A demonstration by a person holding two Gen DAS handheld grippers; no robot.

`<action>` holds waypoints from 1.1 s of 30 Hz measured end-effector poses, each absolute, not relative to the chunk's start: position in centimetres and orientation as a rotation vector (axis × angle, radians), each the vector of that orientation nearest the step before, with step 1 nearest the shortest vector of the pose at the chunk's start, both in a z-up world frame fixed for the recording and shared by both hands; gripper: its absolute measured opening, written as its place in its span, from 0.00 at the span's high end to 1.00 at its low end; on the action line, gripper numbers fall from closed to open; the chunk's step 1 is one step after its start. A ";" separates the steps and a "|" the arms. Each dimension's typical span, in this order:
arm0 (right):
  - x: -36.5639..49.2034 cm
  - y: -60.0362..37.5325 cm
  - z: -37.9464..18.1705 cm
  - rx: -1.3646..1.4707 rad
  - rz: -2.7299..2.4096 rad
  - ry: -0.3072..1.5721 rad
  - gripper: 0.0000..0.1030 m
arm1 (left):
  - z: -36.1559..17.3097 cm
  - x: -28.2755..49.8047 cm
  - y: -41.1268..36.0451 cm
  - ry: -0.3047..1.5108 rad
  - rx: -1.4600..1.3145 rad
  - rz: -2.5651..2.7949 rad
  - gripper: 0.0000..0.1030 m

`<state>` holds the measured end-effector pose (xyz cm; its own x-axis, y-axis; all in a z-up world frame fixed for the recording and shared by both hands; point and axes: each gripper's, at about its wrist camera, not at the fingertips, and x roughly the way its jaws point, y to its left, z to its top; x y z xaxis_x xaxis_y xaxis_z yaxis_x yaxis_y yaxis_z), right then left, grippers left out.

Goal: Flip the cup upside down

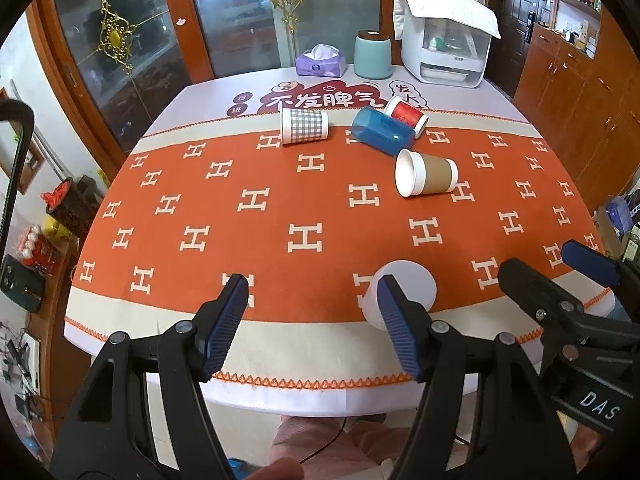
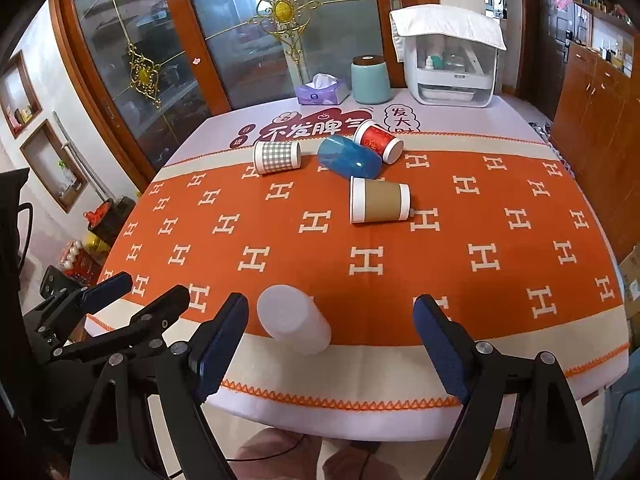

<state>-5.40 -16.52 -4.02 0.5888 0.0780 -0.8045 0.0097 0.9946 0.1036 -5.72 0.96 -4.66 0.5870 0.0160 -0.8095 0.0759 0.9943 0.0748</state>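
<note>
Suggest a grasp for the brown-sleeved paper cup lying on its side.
Probably grip the brown-sleeved cup across its sleeved mid-body, coming from above with the right gripper, which is open. It lies on its side, rim facing the table's left, nothing touching its near side; the blue cup sits close behind, so stay off the far side.
</note>
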 end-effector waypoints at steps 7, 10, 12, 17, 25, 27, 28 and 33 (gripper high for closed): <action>-4.7 -16.7 -4.0 0.082 0.038 0.941 0.17 | -4.9 -4.8 1.2 0.954 0.098 -0.025 0.37; -4.2 -16.6 -4.0 0.079 0.035 0.943 0.17 | -5.2 -4.3 1.3 0.962 0.093 -0.024 0.37; -3.8 -16.7 -4.1 0.079 0.033 0.945 0.17 | -5.3 -4.0 1.3 0.966 0.093 -0.026 0.37; -2.8 -16.9 -4.7 0.087 0.034 0.962 0.17 | -5.8 -3.4 1.2 0.979 0.096 -0.024 0.37; -2.3 -16.7 -5.6 0.084 0.034 0.976 0.17 | -6.5 -3.1 1.4 1.000 0.086 -0.022 0.37; -2.3 -16.7 -5.8 0.087 0.035 0.982 0.17 | -6.6 -3.0 1.5 1.004 0.087 -0.021 0.37; -2.2 -16.7 -5.9 0.088 0.036 0.984 0.17 | -6.7 -3.0 1.5 1.006 0.086 -0.020 0.37; -2.3 -16.6 -6.1 0.087 0.036 0.985 0.17 | -6.8 -2.9 1.5 1.011 0.083 -0.018 0.37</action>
<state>-2.28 -16.64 -6.12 0.5526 0.0702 -0.8305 0.0091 0.9959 0.0902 -2.92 1.47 -6.82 0.5314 0.0232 -0.8468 0.0536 0.9967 0.0609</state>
